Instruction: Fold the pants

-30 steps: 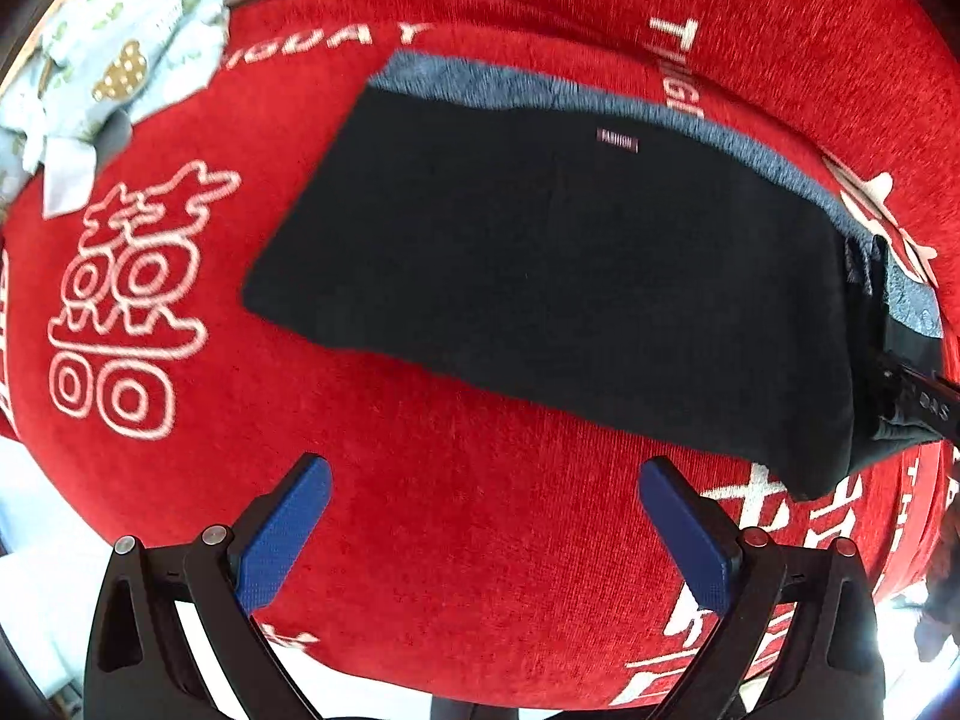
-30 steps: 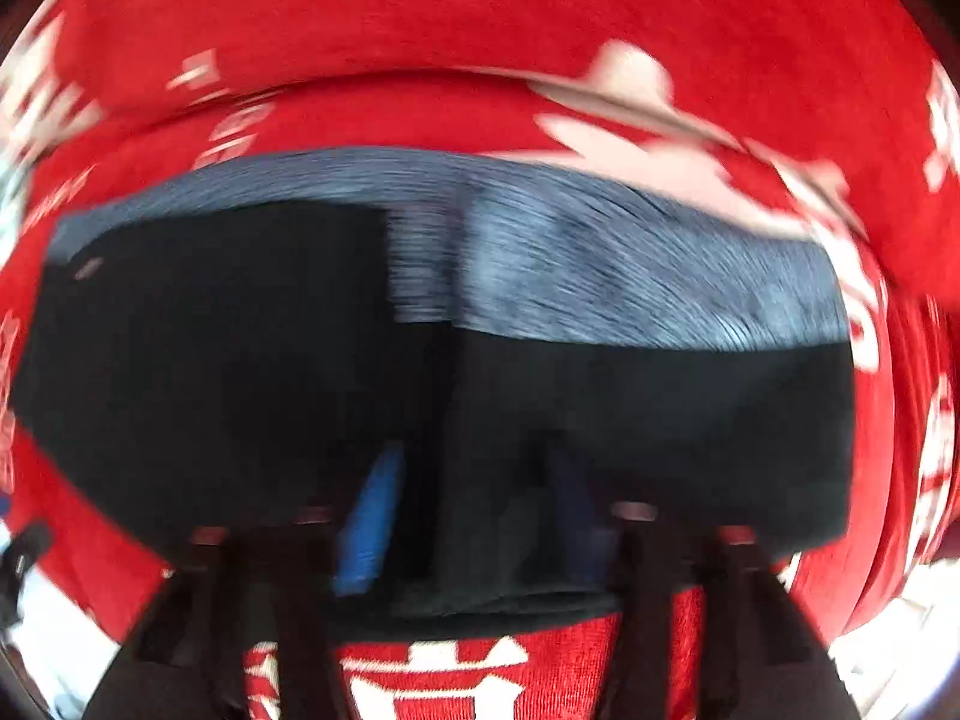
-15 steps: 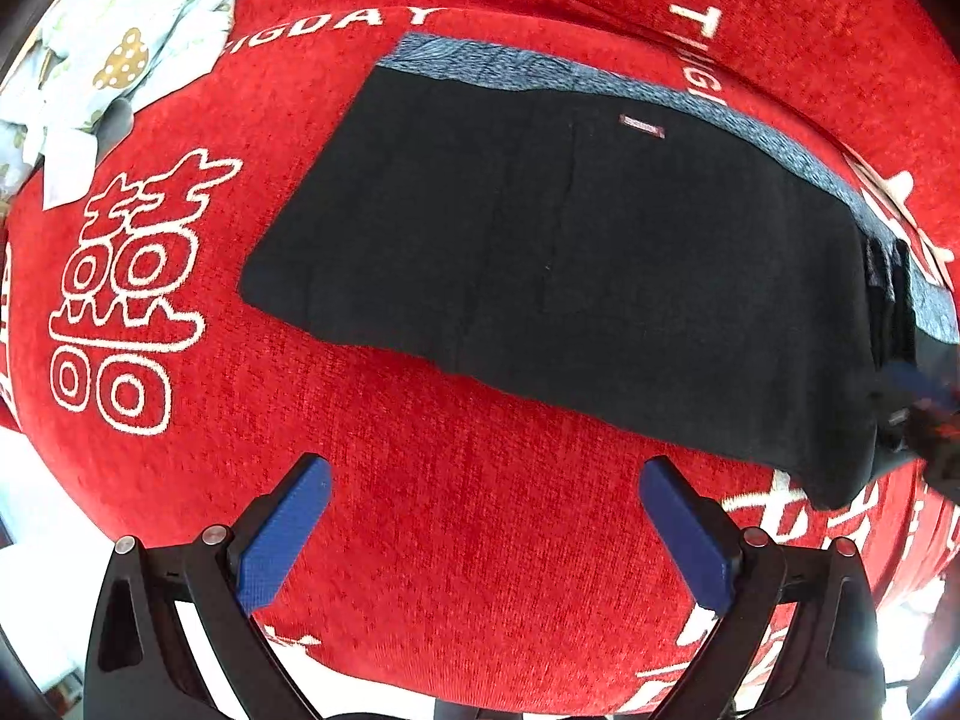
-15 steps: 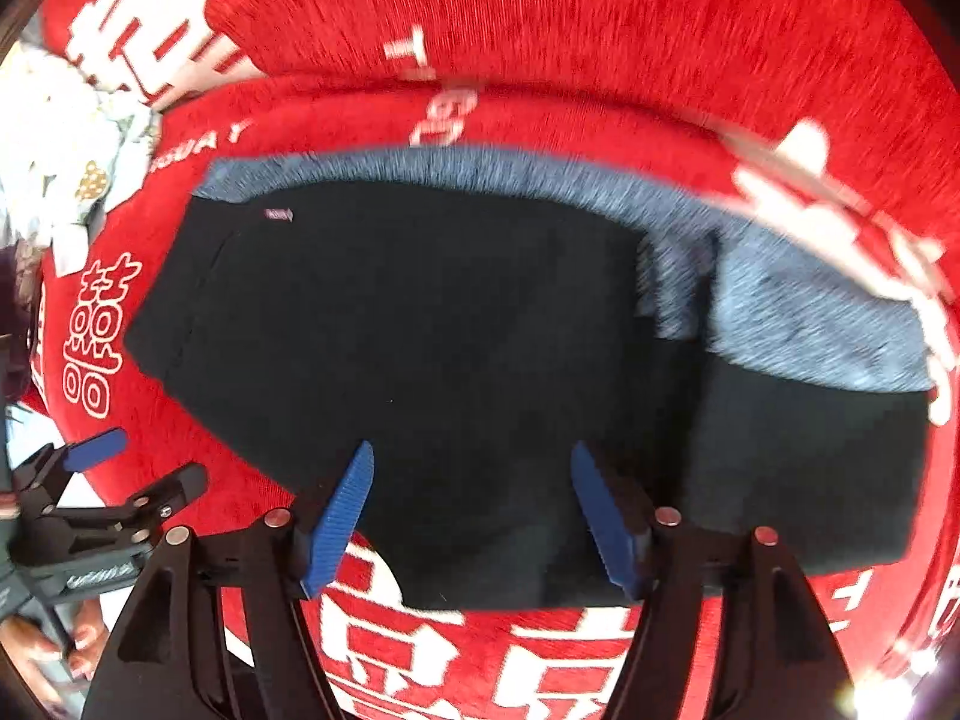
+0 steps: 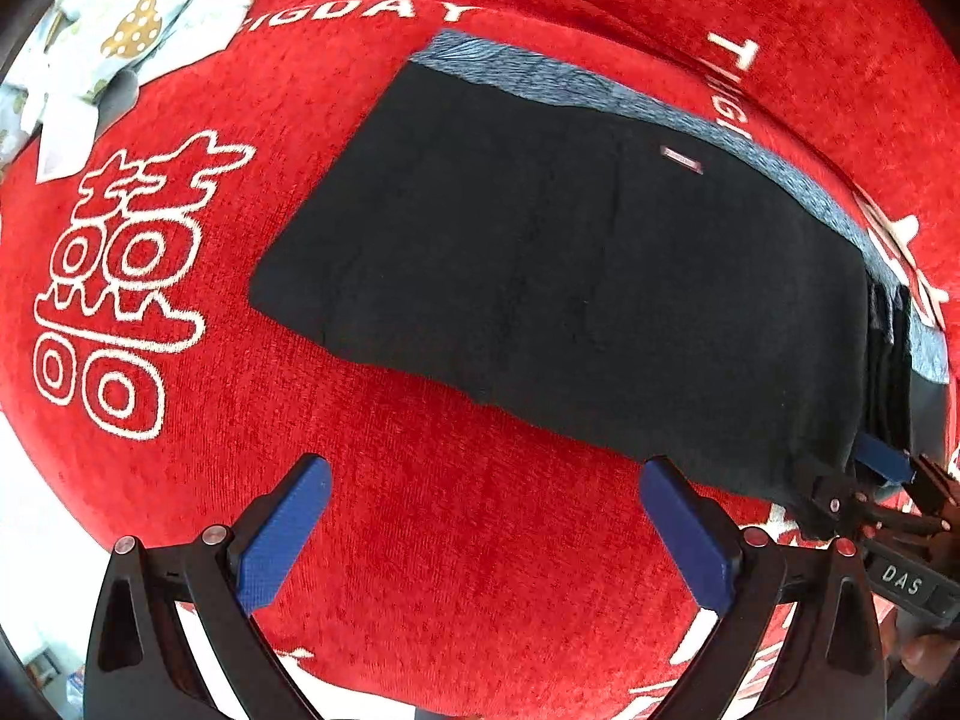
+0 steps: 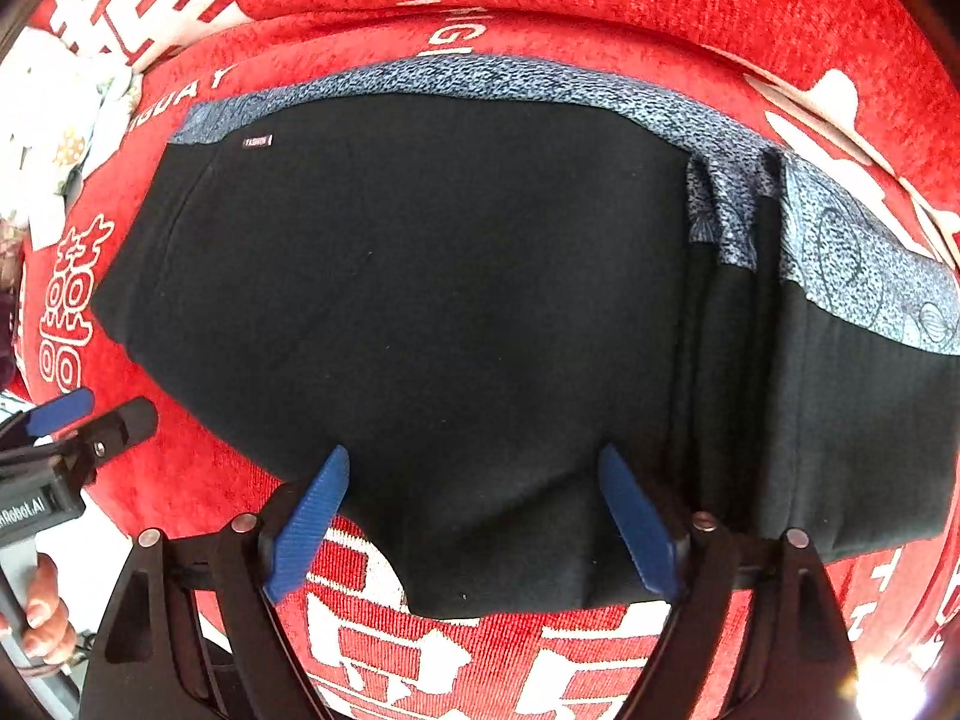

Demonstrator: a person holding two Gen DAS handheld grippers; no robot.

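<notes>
The black pants (image 6: 420,312) lie folded flat on the red cloth (image 5: 468,540) with white characters — a blue-grey patterned band (image 6: 480,75) runs along their far edge. The right hand-held gripper (image 6: 474,516) hangs just over the near hem; its jaws have just been opening and stand wide, the pads not pressing the fabric between them. The left hand-held gripper (image 5: 480,534) is wide open too, empty, above bare red cloth beside the pants. A pale printed garment (image 5: 132,18) lies at the far left corner.
</notes>
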